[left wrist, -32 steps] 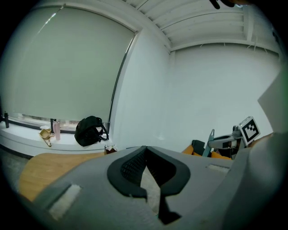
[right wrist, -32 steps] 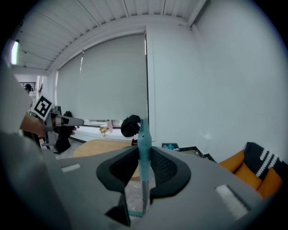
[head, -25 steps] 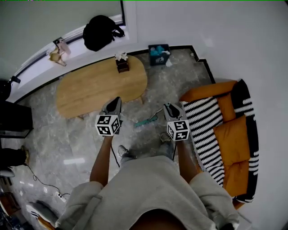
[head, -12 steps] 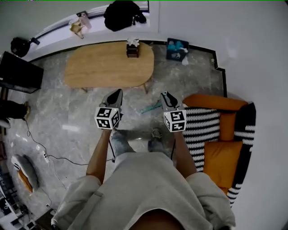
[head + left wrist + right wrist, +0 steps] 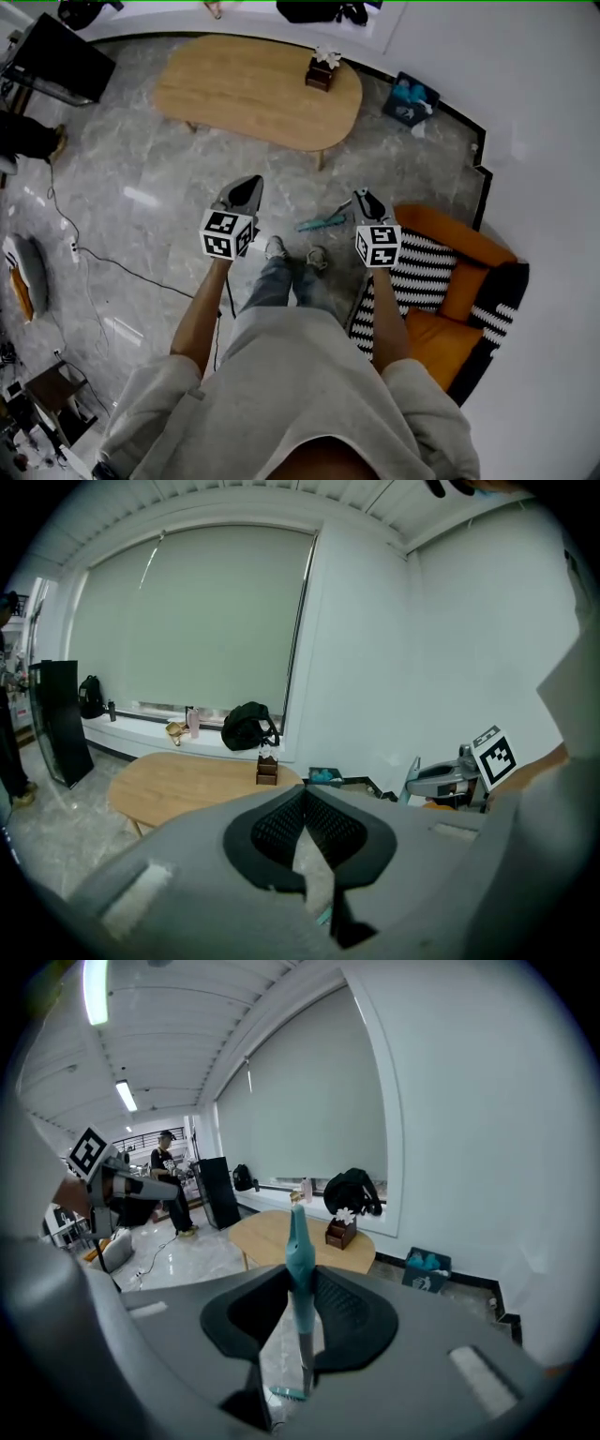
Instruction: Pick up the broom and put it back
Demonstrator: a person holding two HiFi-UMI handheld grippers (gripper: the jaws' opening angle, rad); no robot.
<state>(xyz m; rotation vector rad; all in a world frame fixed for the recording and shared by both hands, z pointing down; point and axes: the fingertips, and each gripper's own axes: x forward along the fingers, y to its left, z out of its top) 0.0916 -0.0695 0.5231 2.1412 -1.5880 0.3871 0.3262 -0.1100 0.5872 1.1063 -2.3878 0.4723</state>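
Observation:
The broom [image 5: 319, 222] has a teal head, a grey shaft and a teal grip. In the head view it slants from my right gripper [image 5: 364, 197] down-left toward the floor between my hands. Whether its head touches the floor I cannot tell. In the right gripper view the teal grip [image 5: 297, 1241] stands upright between the jaws, which are shut on it, with the broom head [image 5: 286, 1393] below. My left gripper [image 5: 246, 190] is held level beside it, a little to the left, jaws shut with nothing between them [image 5: 305, 797].
An oval wooden table [image 5: 253, 89] with a small brown box [image 5: 322, 73] stands ahead. An orange sofa with a striped blanket [image 5: 427, 277] is at the right, and a teal bin [image 5: 410, 98] by the wall. A cable [image 5: 112, 267] lies on the floor at the left. A person [image 5: 169, 1180] stands far off.
The head view has swung: the table slid to the top of the picture and the sofa to the lower right. Both grippers stay side by side, the broom still in the right one.

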